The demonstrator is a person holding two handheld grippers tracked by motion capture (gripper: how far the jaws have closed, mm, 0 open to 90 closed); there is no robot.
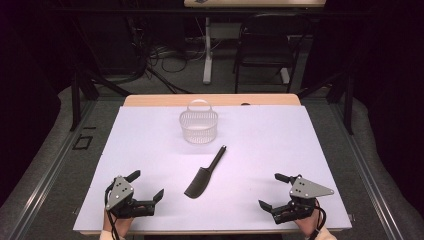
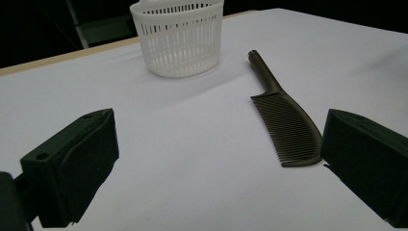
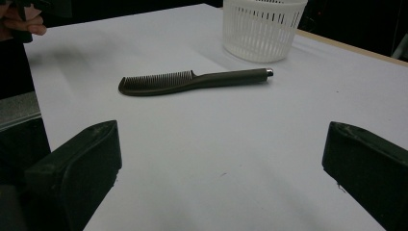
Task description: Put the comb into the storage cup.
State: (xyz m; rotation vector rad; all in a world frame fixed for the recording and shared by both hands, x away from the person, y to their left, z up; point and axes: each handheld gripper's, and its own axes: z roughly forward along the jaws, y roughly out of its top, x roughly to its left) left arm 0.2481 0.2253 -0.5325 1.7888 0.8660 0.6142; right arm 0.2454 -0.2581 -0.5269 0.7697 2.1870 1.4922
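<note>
A: Comb (image 1: 204, 175) is lying flat mid-frame in the high view, between both grippers, handle pointing up toward the white basket (image 1: 199, 126).

B: Claws? Left gripper (image 1: 146, 189) and right gripper (image 1: 270, 191) are both sitting wide open at the bottom corners, holding nothing.

A: Handling: looks like thin stiff plastic, light, probably sliding easily on the smooth white sheet (image 1: 270, 140).

B: I'm thinking grab the handle (image 3: 231, 77), not the teeth (image 2: 288, 130); those look thin and low-lying.
</note>
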